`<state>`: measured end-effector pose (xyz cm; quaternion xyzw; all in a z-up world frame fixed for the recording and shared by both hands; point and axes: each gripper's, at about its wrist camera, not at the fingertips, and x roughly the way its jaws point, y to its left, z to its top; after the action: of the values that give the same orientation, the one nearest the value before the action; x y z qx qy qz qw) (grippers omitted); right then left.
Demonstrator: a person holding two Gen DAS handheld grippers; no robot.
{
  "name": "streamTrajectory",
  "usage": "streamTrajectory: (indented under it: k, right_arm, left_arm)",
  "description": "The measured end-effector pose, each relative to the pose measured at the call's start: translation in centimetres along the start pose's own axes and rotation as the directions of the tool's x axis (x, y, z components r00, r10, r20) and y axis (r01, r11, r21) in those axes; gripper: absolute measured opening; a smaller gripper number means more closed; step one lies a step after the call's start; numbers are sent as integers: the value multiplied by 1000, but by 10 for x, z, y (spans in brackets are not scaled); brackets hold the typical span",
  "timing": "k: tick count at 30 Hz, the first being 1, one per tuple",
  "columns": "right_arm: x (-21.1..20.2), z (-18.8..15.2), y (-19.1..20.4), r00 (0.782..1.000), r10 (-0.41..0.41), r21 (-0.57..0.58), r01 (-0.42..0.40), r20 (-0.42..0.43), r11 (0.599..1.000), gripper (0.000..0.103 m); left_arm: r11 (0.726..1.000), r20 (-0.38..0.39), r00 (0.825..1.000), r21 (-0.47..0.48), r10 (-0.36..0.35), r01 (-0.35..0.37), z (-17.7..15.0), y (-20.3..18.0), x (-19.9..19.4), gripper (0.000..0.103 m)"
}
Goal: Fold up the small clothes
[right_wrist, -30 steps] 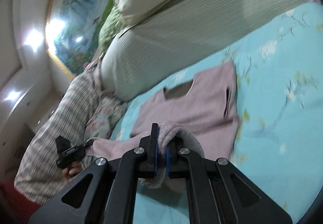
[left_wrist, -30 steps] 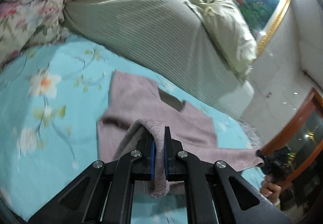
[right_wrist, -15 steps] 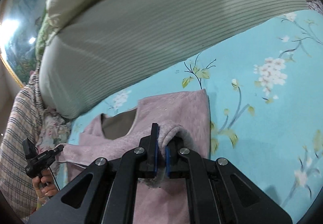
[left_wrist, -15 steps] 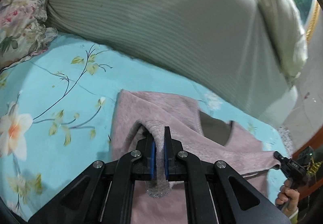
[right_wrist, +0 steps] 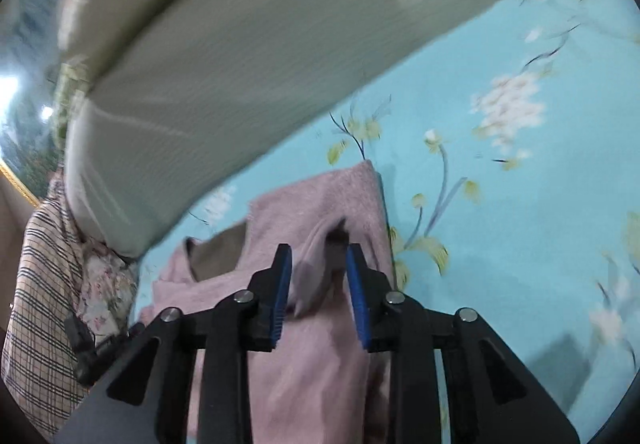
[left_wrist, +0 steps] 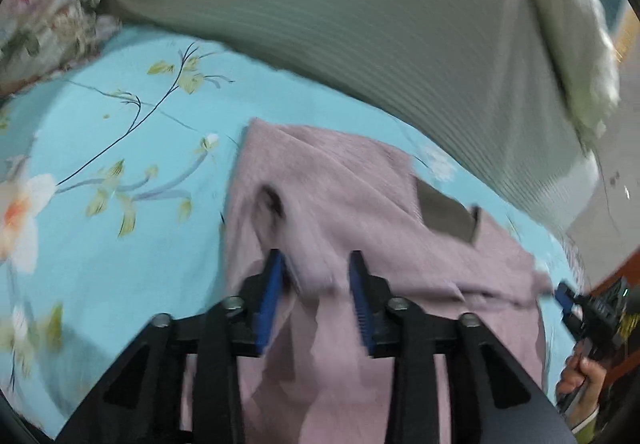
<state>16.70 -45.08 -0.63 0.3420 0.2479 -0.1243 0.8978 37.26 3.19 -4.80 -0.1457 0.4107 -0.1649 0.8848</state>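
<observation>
A mauve knit top lies on the turquoise flowered bedsheet, its lower part folded up over itself toward the neckline. My left gripper is low over the fold's left side. Its jaws are opening, and a loose ridge of fabric stands between the blue pads without being pinched. In the right wrist view the top fills the middle. My right gripper is over the fold's right side, jaws also opening around a slack fold. The right gripper shows in the left wrist view, held by a hand.
A large striped grey-green bolster lies close behind the top across the bed. A cream pillow sits on it, a flowered pillow is at the far left. Plaid cloth is at the bed's side.
Both grippers carried the pinched edge of the top forward and down over the garment. Their jaws have now parted and the fabric sits slack between the pads.
</observation>
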Motion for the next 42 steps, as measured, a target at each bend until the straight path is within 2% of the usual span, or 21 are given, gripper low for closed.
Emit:
streamTrajectory:
  k: [2, 4, 5, 7, 9, 12, 14, 15, 17, 19, 21, 23, 25, 27, 31, 34, 35, 36, 39, 42]
  right_arm:
    - [-1, -22, 21, 998, 29, -77, -34, -60, 996, 30]
    - [17, -45, 47, 984, 32, -183, -65, -176, 981, 30]
    - [26, -53, 57, 976, 31, -230, -82, -214, 970, 30]
    - [46, -66, 76, 962, 15, -322, -106, -273, 941, 30]
    - [63, -67, 83, 951, -2, -352, -112, -308, 929, 30]
    - [89, -63, 87, 933, -85, -428, -79, -350, 900, 30]
    - [106, -59, 85, 918, -183, -485, -12, -351, 874, 30]
    - [110, -53, 80, 916, -206, -485, 16, -343, 874, 30]
    - [122, -32, 70, 920, -212, -432, 53, -330, 900, 28]
    - [127, -9, 64, 937, -218, -391, 99, -274, 915, 27]
    - [127, 9, 60, 949, -258, -372, 177, -179, 911, 27]
    - [121, 27, 48, 956, -275, -302, 233, -104, 924, 27]
    - [113, 33, 35, 959, -279, -218, 261, -53, 940, 27]
    - [103, 33, 25, 966, -259, -148, 253, -21, 956, 27]
    - [73, 10, 20, 984, -177, -62, 176, -19, 982, 30]
    - [49, -10, 29, 992, -126, -58, 125, -24, 990, 30]
    - [41, -22, 36, 994, -109, -59, 107, -30, 992, 30]
    - [31, -31, 40, 995, -91, -57, 89, -36, 994, 30]
    - [8, -64, 59, 998, -32, -55, 29, -60, 998, 31]
    - [-12, -95, 72, 995, -8, -85, 0, -103, 996, 42]
  left_arm:
    - [998, -21, 998, 44, -51, 52, -24, -19, -12, 44]
    - [991, -89, 993, 101, -82, 91, -49, -42, -8, 45]
    - [985, -130, 988, 140, -77, 96, -59, -55, 0, 45]
    - [979, -154, 987, 188, -47, 76, -69, -71, 13, 45]
    - [976, -179, 984, 210, -13, 51, -71, -79, 30, 45]
    - [977, -209, 978, 202, -24, 67, -64, -82, 51, 45]
    - [974, -221, 975, 221, -9, 59, -57, -84, 62, 45]
    - [972, -226, 974, 229, -6, 59, -47, -86, 68, 45]
    - [969, -236, 972, 241, 8, 50, -24, -89, 79, 45]
    - [974, -233, 972, 226, 40, 14, 3, -86, 93, 45]
    - [980, -202, 975, 193, 91, -51, 29, -76, 104, 43]
    - [985, -176, 978, 148, 116, -90, 50, -59, 108, 41]
    - [988, -135, 983, 103, 124, -111, 66, -45, 108, 41]
    - [992, -100, 988, 59, 119, -114, 70, -30, 106, 42]
    - [995, -73, 993, -37, 90, -93, 52, -10, 88, 42]
    - [994, -33, 995, -45, 96, -97, 28, -8, 56, 44]
    - [994, -22, 995, -51, 96, -97, 19, -7, 43, 48]
    - [994, -12, 996, -67, 90, -91, 5, -3, 24, 53]
    - [989, -9, 999, -141, 50, -51, -31, 4, -17, 55]
    - [981, -32, 999, -192, 29, -34, -77, 1, -45, 56]
